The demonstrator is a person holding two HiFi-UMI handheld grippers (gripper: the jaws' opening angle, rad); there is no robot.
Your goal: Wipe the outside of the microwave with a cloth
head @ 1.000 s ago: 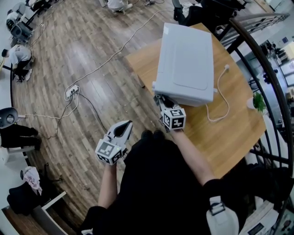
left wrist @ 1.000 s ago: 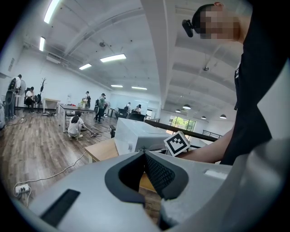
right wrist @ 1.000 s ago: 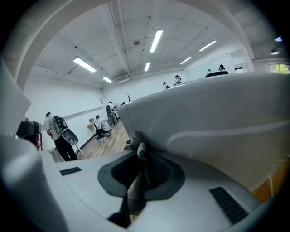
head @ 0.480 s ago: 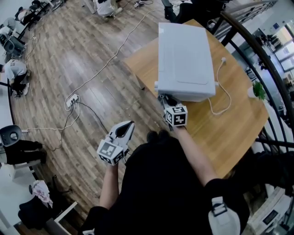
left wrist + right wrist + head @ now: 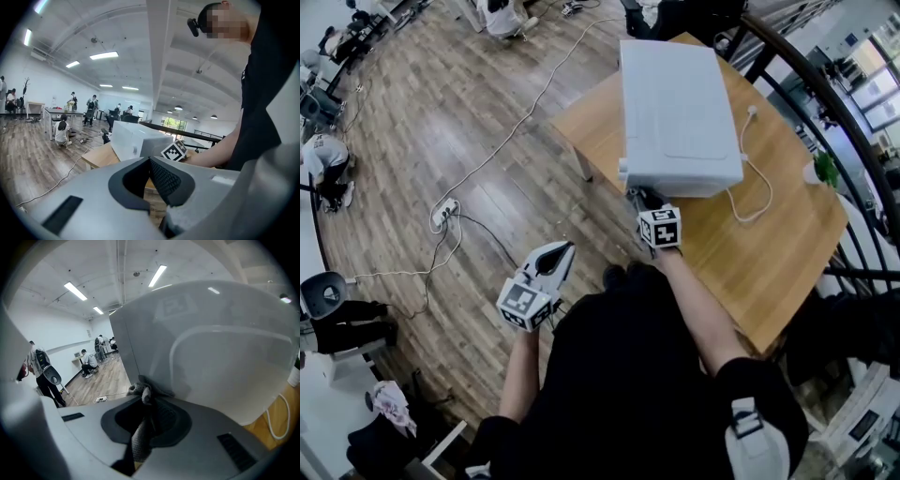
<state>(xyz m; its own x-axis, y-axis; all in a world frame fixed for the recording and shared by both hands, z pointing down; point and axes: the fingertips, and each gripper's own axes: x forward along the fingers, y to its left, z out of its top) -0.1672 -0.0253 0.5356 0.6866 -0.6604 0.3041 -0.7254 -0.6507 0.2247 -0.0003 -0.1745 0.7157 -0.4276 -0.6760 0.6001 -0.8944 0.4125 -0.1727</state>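
A white microwave [image 5: 680, 112] stands on a wooden table [image 5: 769, 262]. My right gripper [image 5: 643, 200] sits at the lower left corner of its near face, shut on a grey cloth [image 5: 140, 391]. The cloth bunches at the jaw tips and touches the microwave's white wall [image 5: 211, 348]. In the head view the cloth is hidden by the gripper. My left gripper [image 5: 564, 250] hangs over the floor to the left of the table, shut with nothing in it [image 5: 149, 160]. From it I see the microwave [image 5: 136, 138] and the right gripper's marker cube [image 5: 174, 150].
A white power cord [image 5: 752, 187] trails over the table to the right of the microwave. Black railing [image 5: 825, 112] curves behind the table, with a small plant [image 5: 827, 172] beside it. A power strip [image 5: 443, 214] and cables lie on the wooden floor. People are far off at the left.
The right gripper with the cloth has stayed at the microwave's near lower corner, edging slightly right. The left gripper has hardly moved. The head view has shifted a little.
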